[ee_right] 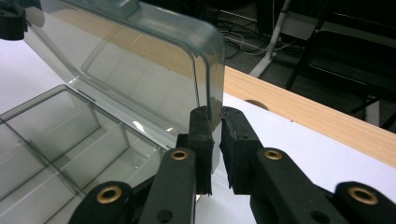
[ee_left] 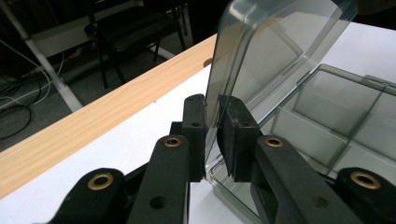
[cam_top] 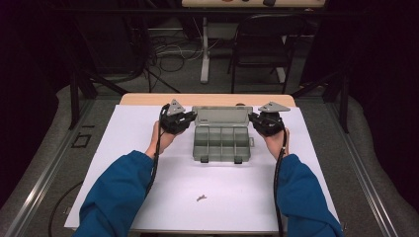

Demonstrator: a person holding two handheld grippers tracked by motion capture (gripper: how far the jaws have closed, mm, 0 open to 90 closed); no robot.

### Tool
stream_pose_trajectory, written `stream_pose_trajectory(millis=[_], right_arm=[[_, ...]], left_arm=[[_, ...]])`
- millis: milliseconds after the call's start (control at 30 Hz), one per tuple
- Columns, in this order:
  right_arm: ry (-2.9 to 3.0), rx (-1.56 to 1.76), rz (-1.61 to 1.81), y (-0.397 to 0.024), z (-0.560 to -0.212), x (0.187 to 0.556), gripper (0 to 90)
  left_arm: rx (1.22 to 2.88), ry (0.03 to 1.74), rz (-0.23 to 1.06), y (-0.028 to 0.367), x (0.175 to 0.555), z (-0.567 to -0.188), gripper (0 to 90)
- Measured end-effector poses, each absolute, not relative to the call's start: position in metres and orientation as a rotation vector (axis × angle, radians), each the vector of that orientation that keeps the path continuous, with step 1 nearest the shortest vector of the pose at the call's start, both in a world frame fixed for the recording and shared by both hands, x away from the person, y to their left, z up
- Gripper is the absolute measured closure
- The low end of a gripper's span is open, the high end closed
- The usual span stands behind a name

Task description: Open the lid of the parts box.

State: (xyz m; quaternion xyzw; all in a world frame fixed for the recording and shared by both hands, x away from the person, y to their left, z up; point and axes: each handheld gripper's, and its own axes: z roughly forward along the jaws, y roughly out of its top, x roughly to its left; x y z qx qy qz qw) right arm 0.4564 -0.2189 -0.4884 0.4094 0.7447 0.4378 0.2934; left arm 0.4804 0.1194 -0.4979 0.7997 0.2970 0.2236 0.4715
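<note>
The smoky clear plastic box [cam_top: 221, 141] stands open, divided compartments bare, its lid [cam_top: 222, 115] upright and clenched at either end by the left hand-held gripper [cam_top: 190, 117] and right hand-held gripper [cam_top: 253, 118].

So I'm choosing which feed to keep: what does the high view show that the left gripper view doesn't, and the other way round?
High view alone: both sleeves, the right gripper, the whole organiser box with its front latches, and a small scrap lying on the white sheet.

Left gripper view alone: the left gripper clamped on the side edge of the clear lid, pads pressed against it.

Both: the raised lid, the empty compartments, the wooden table edge and a chair behind it.
</note>
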Motion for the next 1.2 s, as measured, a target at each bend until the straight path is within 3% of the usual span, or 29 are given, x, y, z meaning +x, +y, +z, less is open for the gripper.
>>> stream_pose_trajectory(millis=[1200], right_arm=[[2.005, 1.215, 1.064, -0.211, -0.512, 0.481, 82.9]], left_arm=[[1.996, 0.857, 0.579, 0.106, 0.502, -0.517, 80.4]])
